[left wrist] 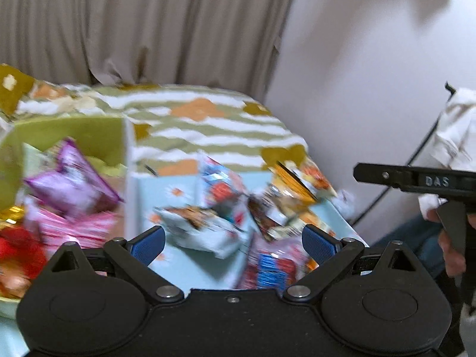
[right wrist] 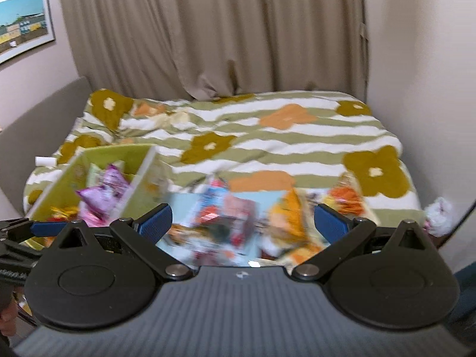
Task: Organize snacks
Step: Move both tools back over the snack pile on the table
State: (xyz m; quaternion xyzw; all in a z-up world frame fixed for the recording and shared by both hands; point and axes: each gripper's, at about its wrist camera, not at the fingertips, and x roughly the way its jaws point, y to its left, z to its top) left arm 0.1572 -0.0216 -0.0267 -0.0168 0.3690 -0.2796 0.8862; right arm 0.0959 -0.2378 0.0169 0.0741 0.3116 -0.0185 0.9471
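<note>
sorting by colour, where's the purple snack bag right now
The purple snack bag sits inside the green box at the left of both views, left of the light blue tray holding the other snacks.

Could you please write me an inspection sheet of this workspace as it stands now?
Surface: bed with striped flower blanket; pale blue sheet under the loose snacks.
Job's things: green box holding purple packets; loose snack packets piled on the sheet, blurred.
Clutter: white crumpled item at bed edge.
Grippers: left gripper open, empty; right gripper open, empty.
Cables: black cable by the wall.
Surroundings: beige curtain, framed picture.
</note>
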